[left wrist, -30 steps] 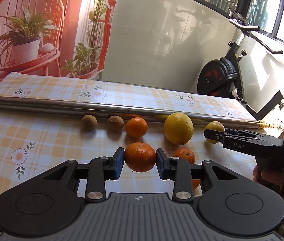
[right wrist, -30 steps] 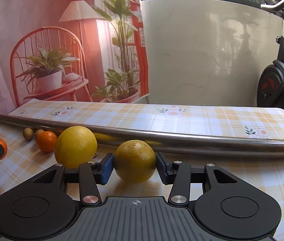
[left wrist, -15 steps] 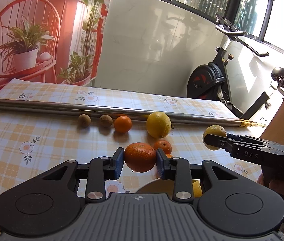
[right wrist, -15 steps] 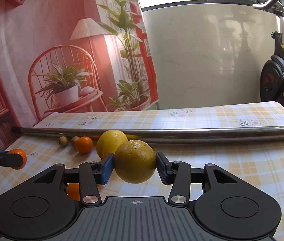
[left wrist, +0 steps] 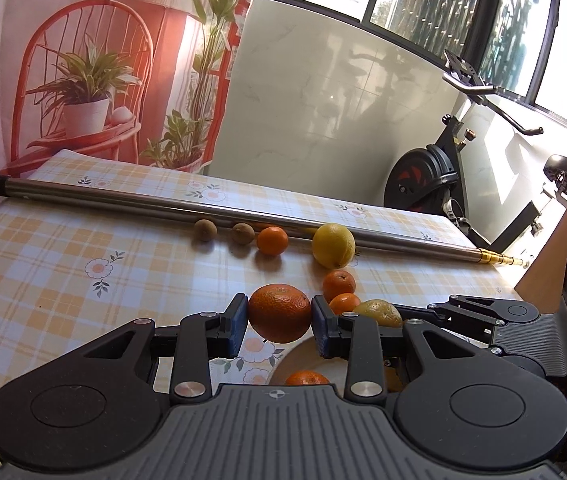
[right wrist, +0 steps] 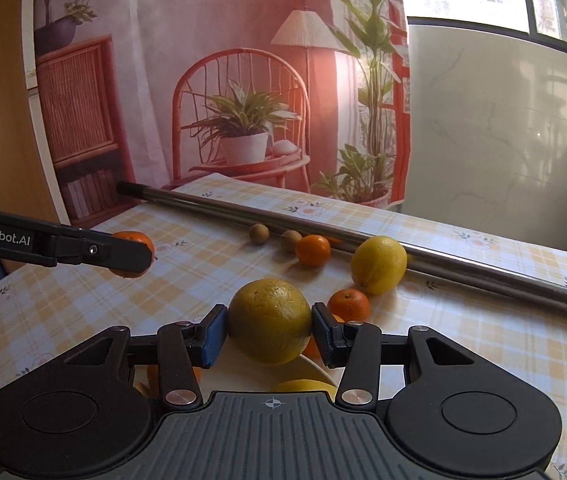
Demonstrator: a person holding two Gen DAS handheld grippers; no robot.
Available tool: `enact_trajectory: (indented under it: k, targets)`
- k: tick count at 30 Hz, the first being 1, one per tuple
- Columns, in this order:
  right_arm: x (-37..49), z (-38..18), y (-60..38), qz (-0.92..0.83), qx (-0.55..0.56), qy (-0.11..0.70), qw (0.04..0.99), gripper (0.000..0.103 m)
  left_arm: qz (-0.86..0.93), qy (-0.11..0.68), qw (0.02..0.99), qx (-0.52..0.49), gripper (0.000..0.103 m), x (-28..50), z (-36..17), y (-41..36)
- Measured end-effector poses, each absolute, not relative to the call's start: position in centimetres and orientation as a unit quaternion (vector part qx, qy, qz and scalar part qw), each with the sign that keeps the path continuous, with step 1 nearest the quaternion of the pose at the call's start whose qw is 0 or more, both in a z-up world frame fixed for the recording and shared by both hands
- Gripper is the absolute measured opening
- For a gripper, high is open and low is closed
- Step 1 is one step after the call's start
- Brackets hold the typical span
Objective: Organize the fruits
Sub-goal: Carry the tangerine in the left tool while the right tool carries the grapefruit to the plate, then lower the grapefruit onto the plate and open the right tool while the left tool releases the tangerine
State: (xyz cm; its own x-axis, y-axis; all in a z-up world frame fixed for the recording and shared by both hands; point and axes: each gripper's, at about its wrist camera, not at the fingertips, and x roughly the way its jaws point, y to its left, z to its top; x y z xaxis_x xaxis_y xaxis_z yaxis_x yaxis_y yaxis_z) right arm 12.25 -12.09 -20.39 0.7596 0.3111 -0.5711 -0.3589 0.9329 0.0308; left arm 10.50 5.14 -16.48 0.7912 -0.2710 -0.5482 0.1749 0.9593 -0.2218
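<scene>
My left gripper (left wrist: 279,322) is shut on a round orange (left wrist: 279,312), held in the air above the near part of the table. My right gripper (right wrist: 269,334) is shut on a dull yellow citrus fruit (right wrist: 269,322), also lifted. Both hang over a pale plate (right wrist: 315,366) that holds a yellow fruit (right wrist: 303,385) and an orange (left wrist: 306,378). The right gripper (left wrist: 383,316) shows close to the right of the left one. In the right wrist view the left gripper (right wrist: 131,256) reaches in from the left with its orange (right wrist: 135,238).
On the checked tablecloth (left wrist: 63,264) lie two kiwis (left wrist: 205,229) (left wrist: 242,233), a small orange (left wrist: 272,240), a lemon (left wrist: 333,245) and two tangerines (left wrist: 338,285). A steel pole (left wrist: 163,202) runs across behind them. An exercise bike (left wrist: 427,178) stands beyond the far right corner.
Both grippers rose and drew back toward the near edge with their fruits. The right one swung in close beside the left. The plate came into view under them.
</scene>
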Motion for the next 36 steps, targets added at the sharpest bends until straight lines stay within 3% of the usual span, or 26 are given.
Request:
enact_trajectory:
  k: [12,28,36]
  targets:
    - [13.3,-22.4,-9.6,0.179,-0.061,0.353,0.916,0.042,-0.125,0.300,0.942,-0.085,0.036,9.7,-16.8,5.4]
    - [13.6,-22.6,-9.3,0.179,-0.081,0.355,0.914,0.044,-0.129,0.312,0.938,-0.081,0.036,9.5,-17.4,5.0]
    - [12.0,-20.6,-10.6,0.149,-0.059,0.315,0.935,0.044,-0.146,0.333,0.929,-0.070,0.036,8.4,-18.1,4.2]
